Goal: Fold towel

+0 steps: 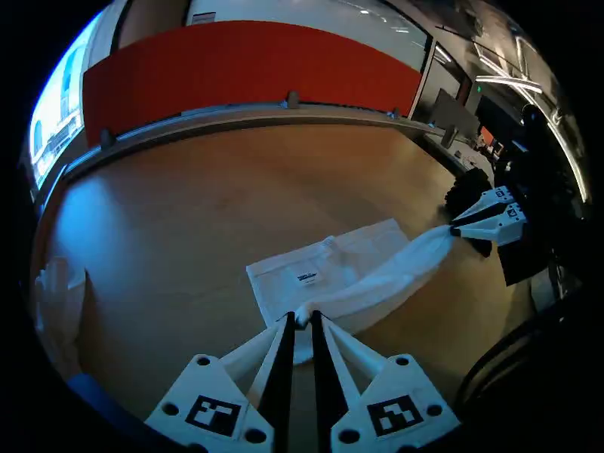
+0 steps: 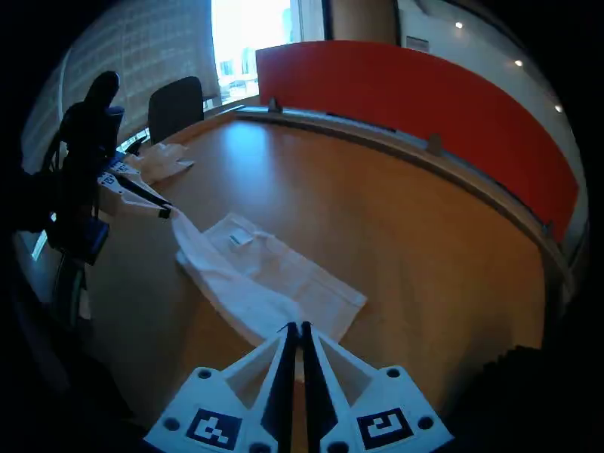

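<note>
A white towel [image 1: 340, 268] lies on the wooden table [image 1: 226, 196], its near edge lifted off the surface between two grippers. In the left gripper view my left gripper [image 1: 303, 318] is shut on one corner, and the right gripper [image 1: 457, 229] pinches the other corner farther off at the right. In the right gripper view my right gripper [image 2: 295, 329] is shut on the towel [image 2: 264, 279], while the left gripper [image 2: 162, 211] holds the far corner at the left. The raised edge hangs stretched between them; the rest lies flat with a small label facing up.
A red partition [image 1: 249, 72] runs along the table's far edge. More white cloth [image 1: 57, 302] lies at the left of the left gripper view; white cloth [image 2: 162, 160] lies near a dark chair [image 2: 175, 106]. A person in dark clothing [image 2: 83, 151] stands at the table's side.
</note>
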`<state>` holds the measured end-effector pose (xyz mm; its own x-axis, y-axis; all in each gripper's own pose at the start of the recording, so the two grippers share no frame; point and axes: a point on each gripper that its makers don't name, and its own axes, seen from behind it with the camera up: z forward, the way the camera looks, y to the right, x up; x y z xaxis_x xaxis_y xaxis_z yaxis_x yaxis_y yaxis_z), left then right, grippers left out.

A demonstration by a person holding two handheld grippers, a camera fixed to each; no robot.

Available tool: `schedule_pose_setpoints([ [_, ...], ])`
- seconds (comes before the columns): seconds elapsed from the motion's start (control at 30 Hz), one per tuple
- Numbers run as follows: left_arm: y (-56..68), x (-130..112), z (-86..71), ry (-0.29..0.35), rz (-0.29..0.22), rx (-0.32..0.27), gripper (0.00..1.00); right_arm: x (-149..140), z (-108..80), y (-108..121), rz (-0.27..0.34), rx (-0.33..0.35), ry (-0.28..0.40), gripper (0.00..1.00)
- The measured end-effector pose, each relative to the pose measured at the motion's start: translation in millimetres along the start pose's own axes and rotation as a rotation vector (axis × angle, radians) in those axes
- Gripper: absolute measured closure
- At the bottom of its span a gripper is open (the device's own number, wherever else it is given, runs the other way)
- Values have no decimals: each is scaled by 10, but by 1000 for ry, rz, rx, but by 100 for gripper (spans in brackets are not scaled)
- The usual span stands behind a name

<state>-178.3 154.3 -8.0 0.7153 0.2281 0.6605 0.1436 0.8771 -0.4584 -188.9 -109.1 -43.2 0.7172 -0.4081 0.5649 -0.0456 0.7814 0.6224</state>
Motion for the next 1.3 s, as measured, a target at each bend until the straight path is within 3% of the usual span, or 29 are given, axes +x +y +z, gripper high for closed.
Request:
schedule_pose_setpoints([
  [0.67, -254, -58, 565, -17, -30, 38, 85, -113, 477, 200, 78, -35, -49, 91],
  [1.13, -375, -31, 692, -27, 5, 86, 75, -146, 601, 370, 101, -98, -59, 81],
  [1.3, -412, 1, 731, -29, 17, 102, 69, -109, 618, 429, 99, -117, -53, 72],
])
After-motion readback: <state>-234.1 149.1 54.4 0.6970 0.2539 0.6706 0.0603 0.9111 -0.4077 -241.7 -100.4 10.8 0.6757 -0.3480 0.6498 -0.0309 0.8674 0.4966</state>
